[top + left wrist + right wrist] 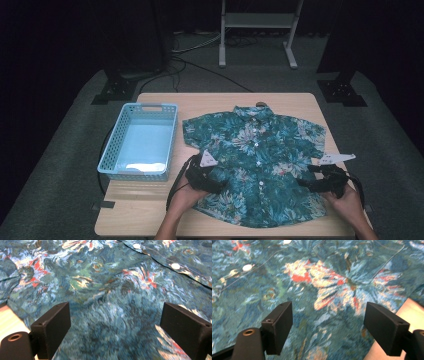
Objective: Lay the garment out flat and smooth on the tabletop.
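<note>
Two grippers are over one shirt on a wooden table (150, 205). At the far left of the table stands a light blue basket (116, 140) with holes in its walls; it is just beside the shirt's sleeve and nothing lies inside it.

Next comes the left gripper (216, 183), held by the person's left hand (183, 196). It is at the lower left part of the shirt, near the side edge. In the left gripper view its two black jaws are spread wide apart, with only the cloth seen between them, so the fingers are released and grasp nothing. Whether they touch the cloth is not possible to tell.

The shirt (257, 160) is teal with a floral pattern in white and red. It lies flat in the middle of the table, front side up, buttoned, collar pointing away from the person, sleeves spread to both sides.

At the right, the right gripper (306, 185) is at the lower right part of the shirt, held by the right hand (347, 199). In the right gripper view its jaws are also wide apart above the cloth, holding nothing, and the table edge shows beside the right jaw.
</note>
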Demonstrator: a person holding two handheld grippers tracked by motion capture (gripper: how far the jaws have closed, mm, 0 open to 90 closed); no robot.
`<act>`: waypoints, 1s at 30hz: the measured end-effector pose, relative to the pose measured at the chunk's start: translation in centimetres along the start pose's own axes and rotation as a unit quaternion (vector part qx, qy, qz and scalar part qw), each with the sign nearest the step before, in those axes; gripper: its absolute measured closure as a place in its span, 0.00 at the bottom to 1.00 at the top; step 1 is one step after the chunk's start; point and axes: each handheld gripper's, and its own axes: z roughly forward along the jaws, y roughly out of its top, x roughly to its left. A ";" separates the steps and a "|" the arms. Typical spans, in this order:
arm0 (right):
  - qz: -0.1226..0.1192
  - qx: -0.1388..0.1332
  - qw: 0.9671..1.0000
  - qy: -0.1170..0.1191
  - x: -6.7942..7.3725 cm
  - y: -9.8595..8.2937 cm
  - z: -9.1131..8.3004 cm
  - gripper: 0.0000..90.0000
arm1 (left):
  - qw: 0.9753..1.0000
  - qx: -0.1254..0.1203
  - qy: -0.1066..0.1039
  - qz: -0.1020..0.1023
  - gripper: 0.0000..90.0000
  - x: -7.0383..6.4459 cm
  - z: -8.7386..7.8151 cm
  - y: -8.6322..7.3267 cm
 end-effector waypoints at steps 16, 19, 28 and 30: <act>-0.009 0.001 1.000 0.004 1.4 -1.6 -1.0 0.25 | 1.000 -0.005 0.006 -0.003 0.10 -0.8 -1.7 -2.1; -0.012 0.000 1.000 0.002 1.4 -1.8 -1.3 0.25 | 1.000 -0.007 0.007 -0.002 0.10 -0.9 -2.0 -2.2; -0.011 -0.004 1.000 0.003 2.0 -2.8 -2.4 0.25 | 1.000 -0.013 0.008 0.000 0.10 -1.4 -2.7 -2.8; -0.008 -0.006 1.000 0.003 2.1 -3.1 -2.6 0.25 | 1.000 -0.017 0.008 0.001 0.10 -1.6 -3.1 -3.0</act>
